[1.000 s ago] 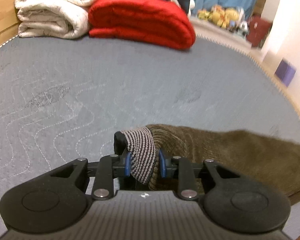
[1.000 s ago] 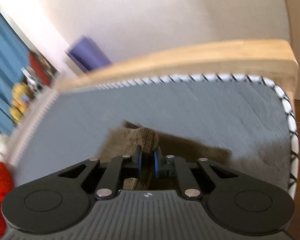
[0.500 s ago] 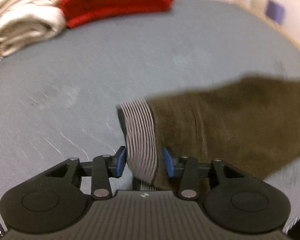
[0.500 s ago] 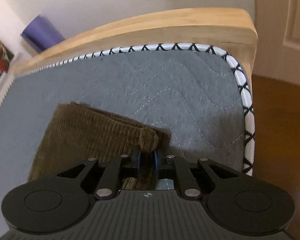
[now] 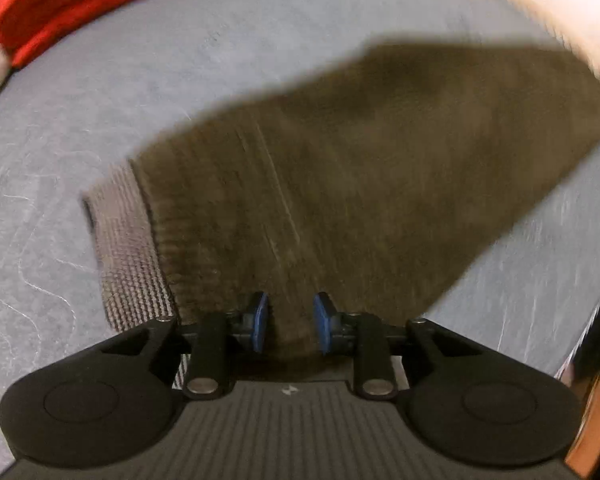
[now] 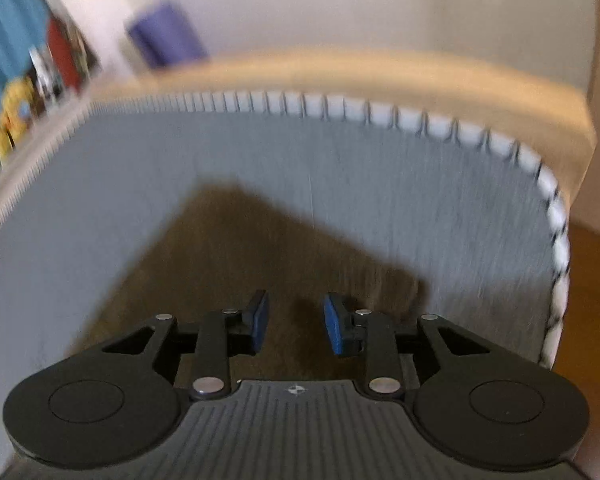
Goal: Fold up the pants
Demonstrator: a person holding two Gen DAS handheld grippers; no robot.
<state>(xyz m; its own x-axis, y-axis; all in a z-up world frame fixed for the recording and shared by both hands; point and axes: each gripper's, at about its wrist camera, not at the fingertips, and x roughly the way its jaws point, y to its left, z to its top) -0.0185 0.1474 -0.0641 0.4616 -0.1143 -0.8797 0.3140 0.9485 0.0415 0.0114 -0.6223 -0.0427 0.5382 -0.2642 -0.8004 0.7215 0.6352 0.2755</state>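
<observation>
Grey quilted mattress [image 5: 80, 128] fills both views, wood bed frame [image 6: 340, 76] along its far edge. Red blanket [image 5: 80, 4] folded at the far left corner in the left view, well apart from the work.

Brown corduroy pants [image 5: 360, 184] lie flat on the mattress, near its right edge; striped waistband [image 5: 124, 240] at their left end. In the right view the pants [image 6: 236, 264] show a folded corner pointing away. Both views motion-blurred.

Handling, as a judgement: soft, limp, light, thick ribbed cloth with good grip, not fragile; layers may slide apart if pinched shallow. Best hold looks like the waistband corner or the hem edge, both layers together.

Left gripper [image 5: 288, 322]: jaws wide apart, nothing between them, just over the pants. Right gripper [image 6: 296, 322]: jaws wide apart, also holding nothing, over the cloth.

No brand, label or readable writing visible; small logo mark on each gripper body, too small to read.
</observation>
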